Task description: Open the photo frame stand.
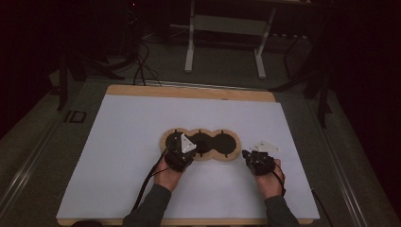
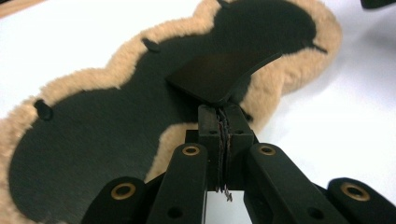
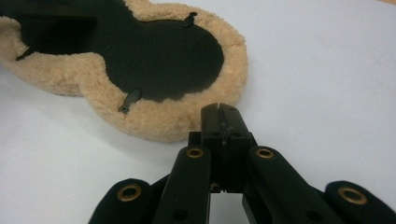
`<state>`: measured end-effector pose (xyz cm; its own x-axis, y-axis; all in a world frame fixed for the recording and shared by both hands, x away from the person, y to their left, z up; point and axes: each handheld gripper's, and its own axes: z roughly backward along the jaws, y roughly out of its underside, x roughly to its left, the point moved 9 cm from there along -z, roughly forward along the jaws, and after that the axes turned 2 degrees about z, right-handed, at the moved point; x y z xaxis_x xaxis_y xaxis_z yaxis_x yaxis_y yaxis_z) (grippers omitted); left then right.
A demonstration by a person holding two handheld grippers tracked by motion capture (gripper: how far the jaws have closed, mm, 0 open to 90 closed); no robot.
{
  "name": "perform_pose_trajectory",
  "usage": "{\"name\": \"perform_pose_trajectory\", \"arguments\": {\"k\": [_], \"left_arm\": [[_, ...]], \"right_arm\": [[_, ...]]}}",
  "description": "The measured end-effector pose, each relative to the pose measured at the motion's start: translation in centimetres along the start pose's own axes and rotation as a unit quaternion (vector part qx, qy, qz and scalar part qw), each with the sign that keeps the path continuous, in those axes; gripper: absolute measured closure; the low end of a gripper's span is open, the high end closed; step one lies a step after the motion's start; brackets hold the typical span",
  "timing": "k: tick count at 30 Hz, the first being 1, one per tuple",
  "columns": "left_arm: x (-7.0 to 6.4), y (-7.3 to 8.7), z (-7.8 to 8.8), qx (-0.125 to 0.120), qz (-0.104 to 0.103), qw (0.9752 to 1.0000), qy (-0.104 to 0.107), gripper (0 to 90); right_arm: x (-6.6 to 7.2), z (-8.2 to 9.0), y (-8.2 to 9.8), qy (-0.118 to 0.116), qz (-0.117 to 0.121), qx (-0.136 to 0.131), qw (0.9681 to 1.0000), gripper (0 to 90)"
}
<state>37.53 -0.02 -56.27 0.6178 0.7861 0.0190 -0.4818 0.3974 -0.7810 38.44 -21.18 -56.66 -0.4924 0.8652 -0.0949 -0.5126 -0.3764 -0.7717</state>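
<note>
A tan fleece pad point(image 1: 231, 155) with a black three-lobed inner face point(image 1: 222, 141) lies flat in the middle of the white table top point(image 1: 127, 142). My left gripper point(image 1: 184, 141) is over its left part, shut on a black flap point(image 2: 219, 74) of that inner face, which stands lifted off the pad point(image 2: 84, 135). Small black tabs point(image 2: 43, 108) stick out along the fleece rim. My right gripper point(image 1: 245, 154) rests just right of the pad, shut with nothing in it point(image 3: 220, 112); in its view the pad's end lobe point(image 3: 177, 56) lies close ahead and to the left.
The white sheet covers a wooden board whose edge point(image 1: 189, 91) shows at the back. A white-legged bench point(image 1: 190, 42) and cables point(image 1: 142, 66) are on the dark floor beyond. Bare white surface lies left of the pad and in front of it.
</note>
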Motion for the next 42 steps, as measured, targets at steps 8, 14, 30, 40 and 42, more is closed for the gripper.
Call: {"name": "perform_pose_trajectory", "arguments": {"k": [8, 14, 30, 40, 42], "left_arm": [[0.3, -0.1, -0.1, 0.003, 0.001, 1.0, -0.001, 87.8], [0.2, 0.0, 0.4, -0.001, -0.007, 1.0, -0.003, 78.0], [0.5, -1.0, 0.9, -0.003, -0.036, 0.9993, -0.005, 58.2], [0.4, -1.4, 0.0, 0.0, -0.067, 0.9977, -0.007, 57.3], [0.3, -1.4, -0.2, 0.001, -0.076, 0.997, -0.015, 55.1]], "right_arm": [[-0.1, 0.0, 0.0, 0.0, 0.0, -0.001, 1.0, 90.0], [-0.1, 0.0, 0.0, -0.001, -0.004, -0.003, 1.0, 89.3], [-0.2, 0.1, -0.1, -0.002, -0.007, -0.007, 0.9999, 85.0], [-0.3, 0.2, -0.1, -0.003, -0.009, -0.008, 0.9999, 84.0], [-0.3, 0.2, -0.1, -0.003, -0.009, -0.008, 0.9999, 83.9]]}}
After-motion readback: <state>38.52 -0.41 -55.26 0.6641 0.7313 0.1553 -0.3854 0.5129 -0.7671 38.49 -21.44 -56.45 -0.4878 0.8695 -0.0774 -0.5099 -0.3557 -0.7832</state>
